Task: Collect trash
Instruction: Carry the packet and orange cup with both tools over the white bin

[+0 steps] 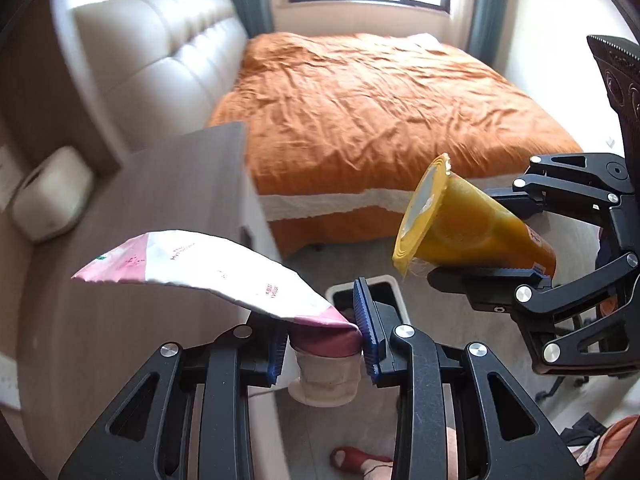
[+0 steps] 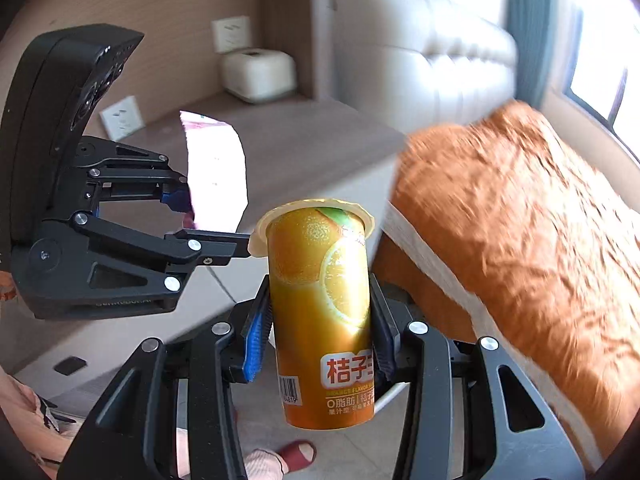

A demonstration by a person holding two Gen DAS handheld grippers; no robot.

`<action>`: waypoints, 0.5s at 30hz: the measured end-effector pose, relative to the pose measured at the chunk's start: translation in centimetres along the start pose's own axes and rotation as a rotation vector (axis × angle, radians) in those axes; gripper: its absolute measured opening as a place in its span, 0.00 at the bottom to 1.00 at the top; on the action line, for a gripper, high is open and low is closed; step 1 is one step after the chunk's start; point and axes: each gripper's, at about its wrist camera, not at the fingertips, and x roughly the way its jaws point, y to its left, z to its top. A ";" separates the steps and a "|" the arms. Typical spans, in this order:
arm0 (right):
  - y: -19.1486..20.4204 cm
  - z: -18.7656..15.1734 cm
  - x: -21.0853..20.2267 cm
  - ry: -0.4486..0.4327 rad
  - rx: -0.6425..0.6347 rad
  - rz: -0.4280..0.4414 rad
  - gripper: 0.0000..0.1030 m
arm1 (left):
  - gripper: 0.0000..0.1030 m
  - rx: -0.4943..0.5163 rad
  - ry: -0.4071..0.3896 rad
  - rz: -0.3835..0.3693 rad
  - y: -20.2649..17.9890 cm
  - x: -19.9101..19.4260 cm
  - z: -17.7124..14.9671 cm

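- Pink-and-white pouch (image 1: 200, 276) clamped in left gripper (image 1: 324, 344) by its pink end, long axis sticking out ahead, leftward.
- Orange jelly cup (image 2: 320, 312) pinched across its body by right gripper (image 2: 320, 336), sealed top forward.
- White bin (image 1: 370, 286) just beyond left gripper's tips — probably nearer that hand, though mostly hidden.

The left gripper (image 1: 324, 340) pointed steeply downward, its blue pads (image 1: 366, 320) clamped on a pink-and-white pouch (image 1: 200, 272). The right gripper (image 2: 320, 332) angled down beside it, jaws part-way apart and gripping an orange jelly cup (image 2: 320, 312) by its sides. A slippered foot (image 2: 298, 454) showed below.
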 end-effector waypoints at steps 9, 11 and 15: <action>-7.9 -5.5 6.4 0.113 0.075 -0.038 0.44 | 0.30 0.087 0.119 -0.086 -6.4 12.0 1.9; -9.5 -7.1 9.0 0.156 0.086 -0.036 0.44 | 0.30 0.112 0.140 -0.103 -7.2 15.3 1.6; -11.8 -10.3 15.0 0.231 0.075 -0.023 0.44 | 0.30 0.186 0.186 -0.153 -8.4 22.2 0.1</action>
